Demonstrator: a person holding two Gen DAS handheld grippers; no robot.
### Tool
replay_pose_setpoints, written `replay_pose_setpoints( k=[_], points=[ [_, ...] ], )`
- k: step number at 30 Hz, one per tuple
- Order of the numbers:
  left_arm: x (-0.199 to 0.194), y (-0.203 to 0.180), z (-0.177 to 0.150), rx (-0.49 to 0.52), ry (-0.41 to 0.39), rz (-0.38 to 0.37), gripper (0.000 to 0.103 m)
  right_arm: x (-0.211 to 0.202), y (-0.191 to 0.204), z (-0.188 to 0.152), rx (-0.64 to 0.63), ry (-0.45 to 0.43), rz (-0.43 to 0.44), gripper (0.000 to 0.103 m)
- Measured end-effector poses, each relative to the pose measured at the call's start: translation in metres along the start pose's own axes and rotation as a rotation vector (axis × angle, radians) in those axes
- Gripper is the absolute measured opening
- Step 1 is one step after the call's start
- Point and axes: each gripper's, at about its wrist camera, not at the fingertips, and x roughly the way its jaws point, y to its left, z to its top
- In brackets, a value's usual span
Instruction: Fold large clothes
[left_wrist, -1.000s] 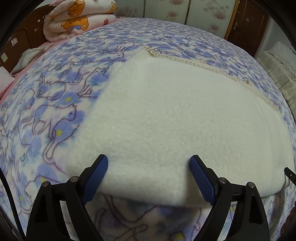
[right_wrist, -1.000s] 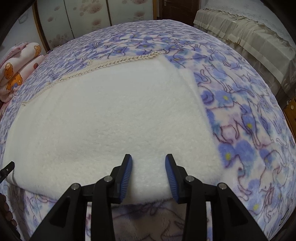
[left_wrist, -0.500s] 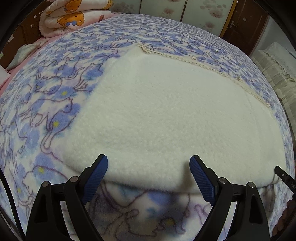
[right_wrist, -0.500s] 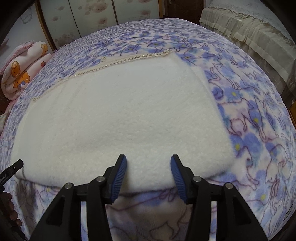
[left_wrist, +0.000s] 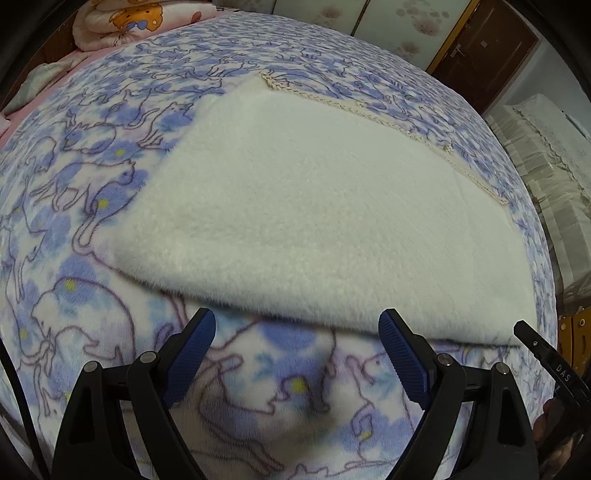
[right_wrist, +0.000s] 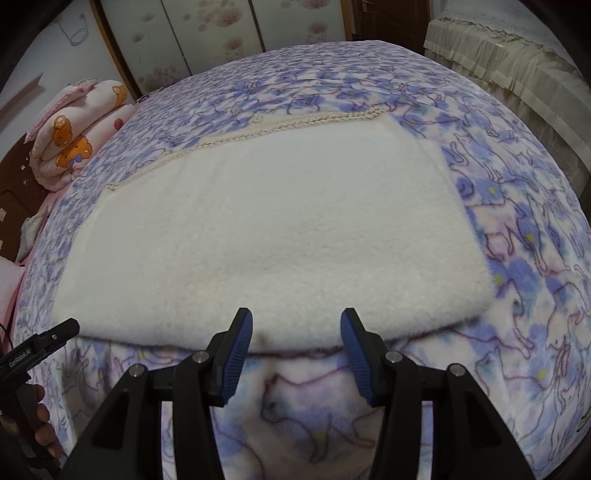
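Cream fleece garment (left_wrist: 314, 221) lies folded, rectangular, on plush cat-print blanket (left_wrist: 74, 184).

Folded cream blanket (right_wrist: 273, 236) — open tool (right_wrist: 296, 345) beside

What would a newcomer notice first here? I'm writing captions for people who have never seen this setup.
First, the cream fleece cloth, folded flat in the middle of the blue cat-print blanket that covers the bed. Next, the two open grippers at the near edge: the left gripper and the right gripper, neither holding anything. Last, a rolled pink bear-print quilt at the far left.
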Motion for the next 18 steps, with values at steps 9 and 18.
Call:
replay_pose_setpoints(
  k=[9, 18],
  points=[
    [0.007, 0.011, -0.019, -0.049, 0.046, -0.075, 0.089, -0.007, 0.020, -0.010, -0.058, -0.031, 0.033, 0.050],
    [0.037, 0.031, -0.019, -0.168, -0.031, -0.176, 0.089, 0.006, 0.038, -0.013, -0.111, -0.044, 0.054, 0.050]
  ],
)
